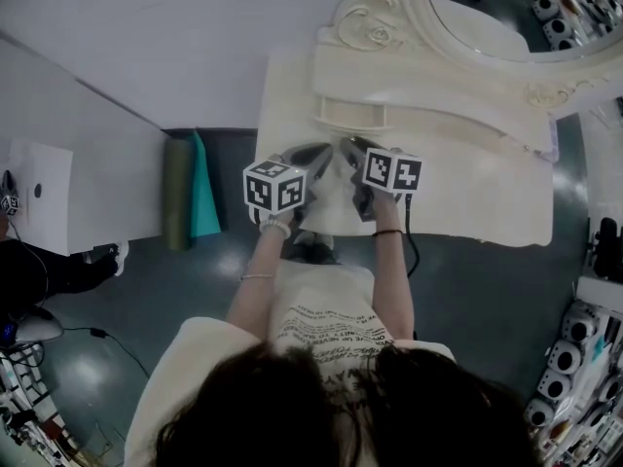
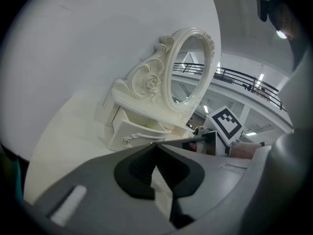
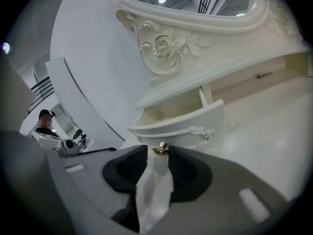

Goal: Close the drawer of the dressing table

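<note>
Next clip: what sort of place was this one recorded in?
Probably a staged corner in a large workshop or hall, not a bedroom: an ornate cream dressing table stands against a plain white partition on a glossy grey floor, with racks of equipment alongside.

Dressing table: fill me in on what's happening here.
A person stands at the dressing table with a hand-held gripper in each hand. The small drawer under the mirror is pulled out, not yet closed. The right hand-held gripper has its jaws apart around a knob on the drawer front, apparently not clamping it. The left hand-held gripper is shut and empty.
</note>
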`<state>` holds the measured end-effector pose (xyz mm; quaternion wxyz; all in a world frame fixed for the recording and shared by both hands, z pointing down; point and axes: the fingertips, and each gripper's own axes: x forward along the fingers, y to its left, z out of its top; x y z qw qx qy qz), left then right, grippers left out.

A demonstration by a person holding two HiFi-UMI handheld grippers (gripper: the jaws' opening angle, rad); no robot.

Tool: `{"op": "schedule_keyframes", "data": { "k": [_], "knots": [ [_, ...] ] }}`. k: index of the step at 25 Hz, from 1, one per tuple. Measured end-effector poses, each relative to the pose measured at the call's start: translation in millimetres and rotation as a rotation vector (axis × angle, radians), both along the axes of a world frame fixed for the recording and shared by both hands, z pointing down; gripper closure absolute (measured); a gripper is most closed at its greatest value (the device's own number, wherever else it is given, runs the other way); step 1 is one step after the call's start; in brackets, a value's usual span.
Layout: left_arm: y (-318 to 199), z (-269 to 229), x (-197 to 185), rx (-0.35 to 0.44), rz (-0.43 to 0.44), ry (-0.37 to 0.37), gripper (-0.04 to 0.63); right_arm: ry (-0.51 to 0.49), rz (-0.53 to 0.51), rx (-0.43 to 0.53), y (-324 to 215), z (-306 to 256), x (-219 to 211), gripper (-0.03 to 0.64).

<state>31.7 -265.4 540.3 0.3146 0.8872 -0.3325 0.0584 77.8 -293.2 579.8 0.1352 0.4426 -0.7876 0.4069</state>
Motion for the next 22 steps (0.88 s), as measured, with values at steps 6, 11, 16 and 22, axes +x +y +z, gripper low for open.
{"op": "schedule_keyframes", "data": {
  "k": [6, 11, 16, 22],
  "knots": [
    [-0.9, 0.4, -5.7, -0.001, -0.007, -0.001, 0.604, 0.073, 0.027, -0.01, -3.5, 4.2, 4.6, 0.515],
    [-1.5, 0.1, -8.9, -0.002, -0.005, 0.003, 0.604, 0.077, 0.034, -0.013, -3.4, 4.4, 4.0, 0.515],
    [-0.7, 0.4, -6.0, -0.008, 0.005, 0.007, 0.604, 0.077, 0.033, -0.016, -3.0, 3.3, 4.1, 0.515],
    [-2.3, 0.5, -4.2, -0.006, 0.011, 0.01, 0.604, 0.081, 0.024, -0.015, -3.3, 3.4, 4.1, 0.515]
  ]
}}
